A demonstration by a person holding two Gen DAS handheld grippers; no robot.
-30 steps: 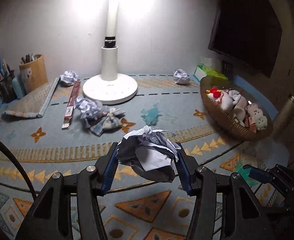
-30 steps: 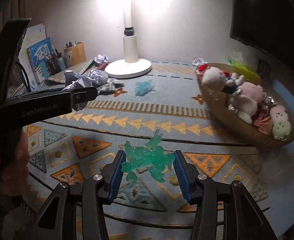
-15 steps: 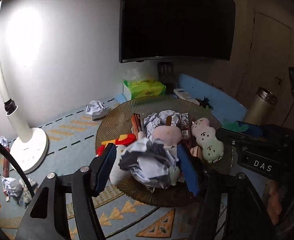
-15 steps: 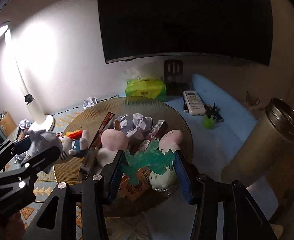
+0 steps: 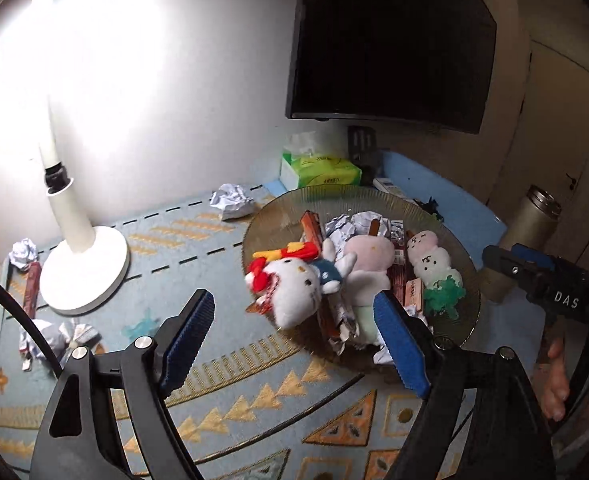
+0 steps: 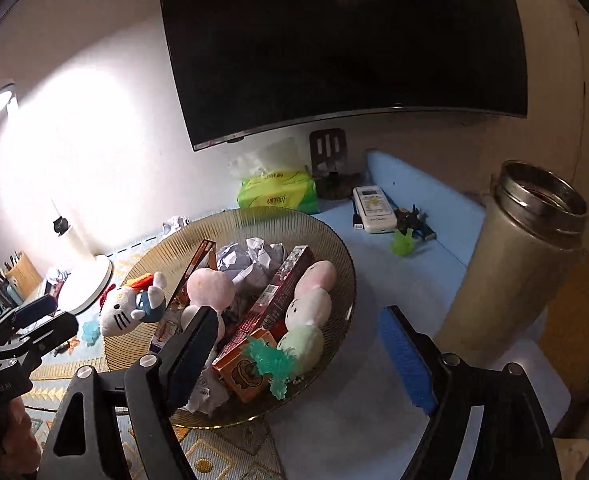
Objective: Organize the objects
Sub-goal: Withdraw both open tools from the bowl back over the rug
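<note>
- Left tool (image 5: 294, 340): blue pads spread wide, nothing btwn them. We see it above the near-left rim of the basket (image 5: 278, 216).
- Right tool (image 6: 300, 354): also wide apart, nothing gripped; sits over the basket's near-right edge, left pad over the contents, right pad over the blue mat (image 6: 426, 248).
- Green toy (image 6: 272, 362): translucent, spiky; lies in the basket at the near side, on an orange box (image 6: 238, 372) and touching the stacked plush (image 6: 308, 312) (pink/white/green balls).
- Crumpled paper (image 5: 344, 326): in the basket at its near edge, just left of the left tool's right pad. More paper balls at the basket's far side (image 6: 250, 258).
- Other basket contents: white cat plush w/ red bow (image 5: 294, 288) at the left rim, pink plush (image 6: 210, 290) beside it, long dark-red box (image 6: 272, 306) lying diagonally across the middle.
- Outside the basket on the patterned worktop (image 5: 214, 384): loose paper ball (image 5: 230, 202) near the wall, another (image 5: 22, 252) behind the lamp base (image 5: 84, 270), a pile w/ more paper at left (image 5: 50, 338), a small teal piece (image 5: 140, 326) on the cloth.
- Farther out: steel flask (image 6: 518, 272) upright, right of basket; remote (image 6: 374, 210) and a small green figure (image 6: 404, 244) on the blue mat; green tissue pack (image 6: 278, 194) by the wall; dark screen (image 6: 342, 40) above.
</note>
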